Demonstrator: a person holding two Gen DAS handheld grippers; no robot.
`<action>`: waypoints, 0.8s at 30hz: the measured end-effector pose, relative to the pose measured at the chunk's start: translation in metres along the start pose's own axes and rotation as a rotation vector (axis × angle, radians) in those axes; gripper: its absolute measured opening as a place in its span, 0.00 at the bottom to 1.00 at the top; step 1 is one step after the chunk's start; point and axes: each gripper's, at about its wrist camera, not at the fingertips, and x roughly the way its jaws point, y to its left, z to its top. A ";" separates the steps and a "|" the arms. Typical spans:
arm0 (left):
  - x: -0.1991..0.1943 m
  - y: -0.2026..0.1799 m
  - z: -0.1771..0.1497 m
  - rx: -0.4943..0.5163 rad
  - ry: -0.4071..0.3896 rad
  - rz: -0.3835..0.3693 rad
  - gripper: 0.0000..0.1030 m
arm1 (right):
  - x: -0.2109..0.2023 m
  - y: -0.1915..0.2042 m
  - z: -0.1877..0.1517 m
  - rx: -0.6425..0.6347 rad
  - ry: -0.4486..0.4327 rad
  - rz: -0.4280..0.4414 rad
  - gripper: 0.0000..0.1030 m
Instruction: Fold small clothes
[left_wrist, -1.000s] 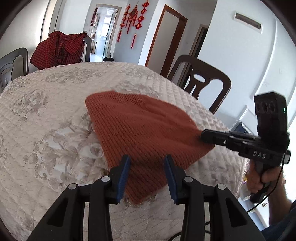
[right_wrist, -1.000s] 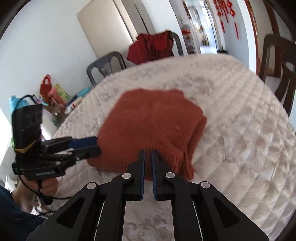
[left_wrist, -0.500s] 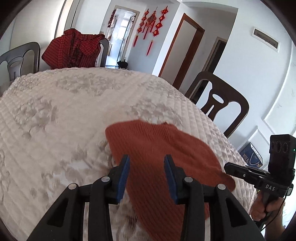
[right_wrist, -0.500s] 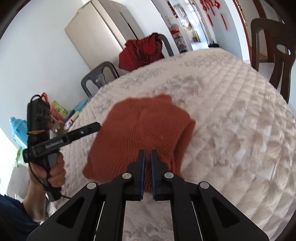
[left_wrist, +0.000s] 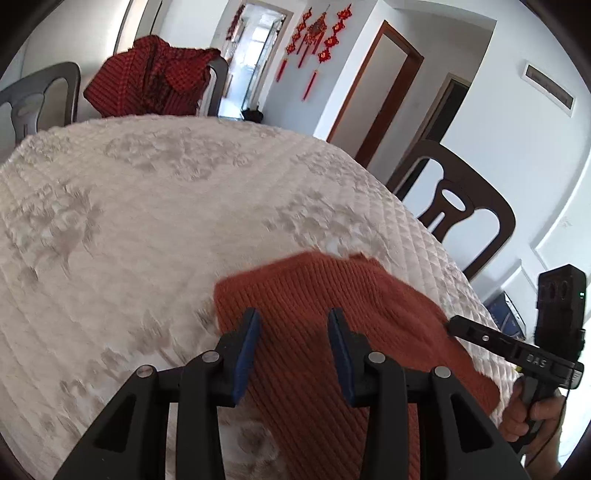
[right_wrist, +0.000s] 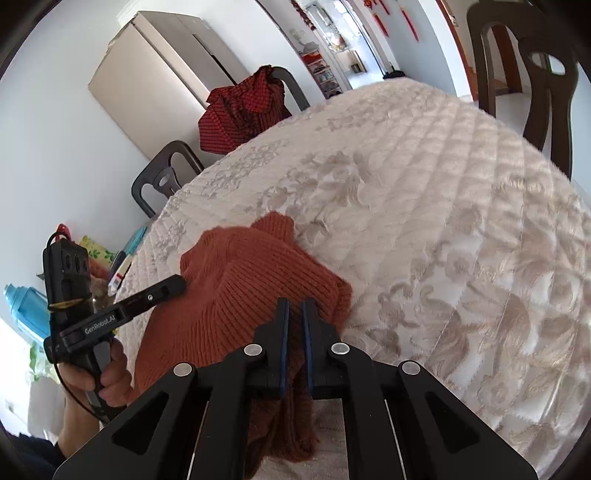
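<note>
The rust-orange ribbed knit garment (left_wrist: 332, 332) is soft, limp, best held at its edges: my right claw (right_wrist: 293, 314) pinches it, left claw (left_wrist: 291, 325) apart.

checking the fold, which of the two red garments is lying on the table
The rust-orange knit, lying on the quilted table cover. The red checked garment is draped over a chair behind the table.
</note>
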 end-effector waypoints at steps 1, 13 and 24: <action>0.003 0.002 0.003 -0.006 0.001 0.003 0.40 | -0.002 0.004 0.005 -0.015 -0.013 -0.005 0.06; 0.005 0.001 0.001 0.018 0.027 0.034 0.40 | 0.014 -0.005 0.013 -0.031 0.017 -0.080 0.06; -0.064 -0.039 -0.044 0.111 -0.001 -0.036 0.40 | -0.045 0.051 -0.028 -0.299 -0.063 -0.008 0.35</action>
